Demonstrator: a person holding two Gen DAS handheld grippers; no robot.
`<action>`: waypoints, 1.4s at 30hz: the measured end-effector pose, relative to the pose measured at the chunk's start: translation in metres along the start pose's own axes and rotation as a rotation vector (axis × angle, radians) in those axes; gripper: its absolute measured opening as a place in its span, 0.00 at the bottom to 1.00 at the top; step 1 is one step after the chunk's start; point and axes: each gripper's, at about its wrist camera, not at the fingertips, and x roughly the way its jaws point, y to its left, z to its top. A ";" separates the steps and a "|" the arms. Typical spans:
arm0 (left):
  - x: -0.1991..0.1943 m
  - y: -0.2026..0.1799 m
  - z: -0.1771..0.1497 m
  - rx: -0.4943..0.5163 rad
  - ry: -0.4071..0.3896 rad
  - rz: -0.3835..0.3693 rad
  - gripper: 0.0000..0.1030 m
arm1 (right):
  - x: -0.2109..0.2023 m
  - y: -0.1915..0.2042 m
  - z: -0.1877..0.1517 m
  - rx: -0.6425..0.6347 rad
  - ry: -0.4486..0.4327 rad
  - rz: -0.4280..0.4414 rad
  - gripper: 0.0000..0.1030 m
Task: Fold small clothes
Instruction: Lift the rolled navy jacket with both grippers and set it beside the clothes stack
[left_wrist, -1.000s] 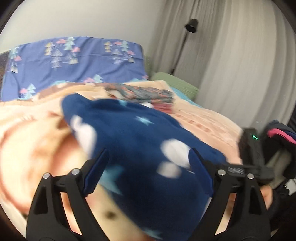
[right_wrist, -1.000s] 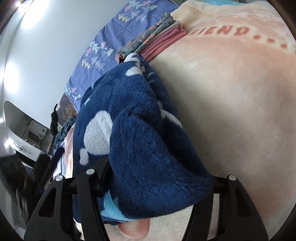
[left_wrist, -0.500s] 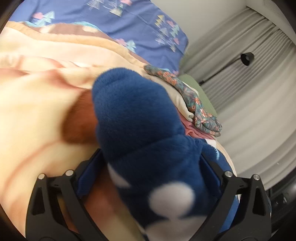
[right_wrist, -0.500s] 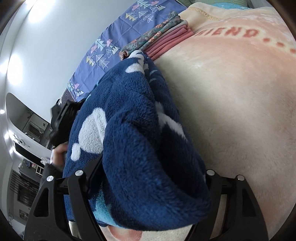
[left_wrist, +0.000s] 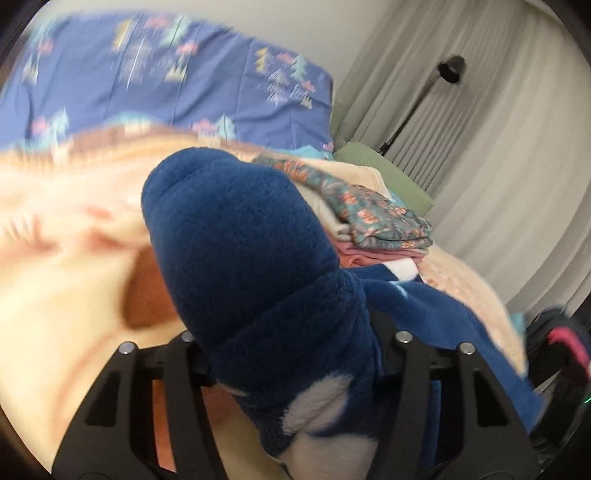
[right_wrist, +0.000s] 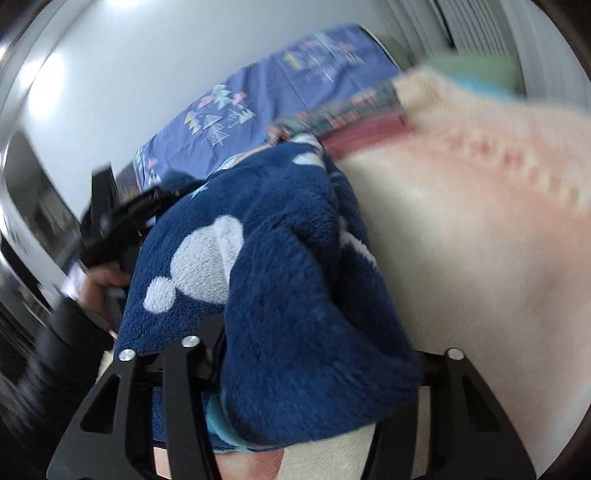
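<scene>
We are over a bed covered by a peach blanket, with a blue patterned pillow against the wall and grey curtains to the side. A stack of folded clothes sits near the pillow. The task's thing, a navy fleece garment with white blotches, hangs bunched between us, lifted off the blanket. Our left gripper is clenched on one thick wad of it; our right gripper grips another wad, the fabric bulging over both its fingers. We judge this the carrying stage of a fold, the garment doubled up but not yet laid down. Next we would need to lower it onto bare blanket beside the stack, keeping the edges matched, and only then let go.
</scene>
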 end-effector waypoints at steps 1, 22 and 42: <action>-0.012 -0.008 0.003 0.032 -0.019 0.011 0.55 | -0.003 0.005 0.004 -0.027 -0.008 -0.002 0.46; -0.150 0.080 0.121 0.005 -0.401 0.448 0.55 | 0.156 0.169 0.257 -0.481 -0.031 0.195 0.43; -0.019 0.259 0.049 -0.419 -0.072 0.683 0.84 | 0.384 0.127 0.200 -0.180 0.265 -0.099 0.86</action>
